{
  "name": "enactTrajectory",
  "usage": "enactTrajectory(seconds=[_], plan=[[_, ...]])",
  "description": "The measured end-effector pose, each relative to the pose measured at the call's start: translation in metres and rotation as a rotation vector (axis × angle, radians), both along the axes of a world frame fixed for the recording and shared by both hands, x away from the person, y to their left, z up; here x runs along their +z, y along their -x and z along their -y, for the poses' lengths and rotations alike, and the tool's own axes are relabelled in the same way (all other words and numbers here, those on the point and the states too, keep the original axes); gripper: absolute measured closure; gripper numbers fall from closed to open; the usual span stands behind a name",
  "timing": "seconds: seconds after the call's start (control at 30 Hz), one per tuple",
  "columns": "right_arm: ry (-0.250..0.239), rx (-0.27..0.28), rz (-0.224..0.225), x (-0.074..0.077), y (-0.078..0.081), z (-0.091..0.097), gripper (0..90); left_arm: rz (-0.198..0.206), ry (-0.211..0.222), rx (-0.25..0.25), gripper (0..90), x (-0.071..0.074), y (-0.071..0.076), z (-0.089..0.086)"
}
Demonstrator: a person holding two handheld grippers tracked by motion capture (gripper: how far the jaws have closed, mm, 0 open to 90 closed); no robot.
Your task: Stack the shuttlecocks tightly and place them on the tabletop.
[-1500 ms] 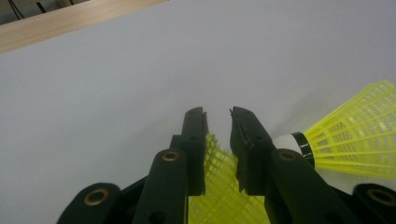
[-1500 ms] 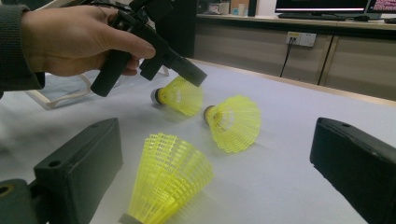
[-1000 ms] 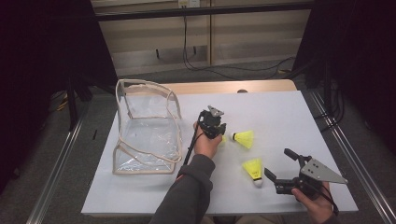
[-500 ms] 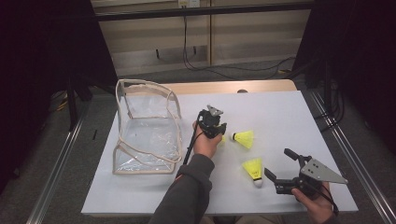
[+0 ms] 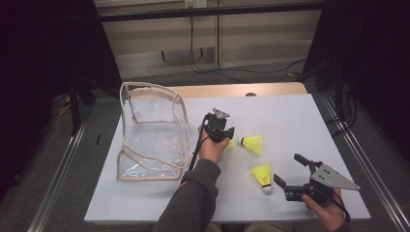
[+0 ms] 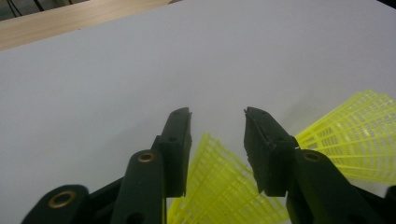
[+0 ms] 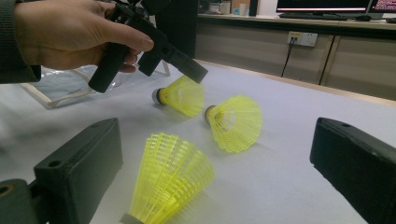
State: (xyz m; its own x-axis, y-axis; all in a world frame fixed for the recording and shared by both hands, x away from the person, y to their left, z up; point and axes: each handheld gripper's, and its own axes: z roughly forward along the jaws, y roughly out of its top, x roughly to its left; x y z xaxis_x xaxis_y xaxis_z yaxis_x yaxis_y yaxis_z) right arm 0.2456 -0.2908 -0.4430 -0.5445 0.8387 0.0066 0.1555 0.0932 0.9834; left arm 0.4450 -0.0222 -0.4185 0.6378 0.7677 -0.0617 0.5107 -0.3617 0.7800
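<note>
Although three yellow shuttlecocks lie on the white table (image 5: 300, 121), none is inside the clear bag (image 5: 152, 133) that stands open toward the left of the high view, so the work of gathering them looks barely begun. Near the centre of that view the left gripper (image 5: 227, 137) hovers over the first shuttlecock (image 5: 229, 143), which is mostly hidden under it there; in the left gripper view its skirt (image 6: 224, 186) sits low between the two black jaws, which have just been opening and stand spread, with no pad pressing on the mesh. Whether this one was just let go or is about to be taken cannot be told. Just to the right lies the second shuttlecock (image 5: 253, 143), on its side and apart from the first. Lower right, the third shuttlecock (image 5: 263, 175) rests cork toward the bottom edge, just in front of the right gripper (image 5: 286, 170), whose jaws are wide apart and touch nothing; in the right gripper view it (image 7: 170, 179) lies between them but well clear of both. All three appear left to grip, carry leftward and drop into the bag.
</note>
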Motion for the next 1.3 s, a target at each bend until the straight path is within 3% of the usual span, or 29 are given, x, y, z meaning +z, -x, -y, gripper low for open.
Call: enactTrajectory(seconds=[0.4,1.3], plan=[[-0.003,-0.001,-0.006,0.0,0.0,0.0,1.7,-0.039,0.077,0.039,38.9,0.009,0.004,-0.005],[-0.003,0.002,-0.006,0.0,0.001,0.0,1.7,-0.097,0.106,0.011,19.0,0.021,0.018,-0.009]])
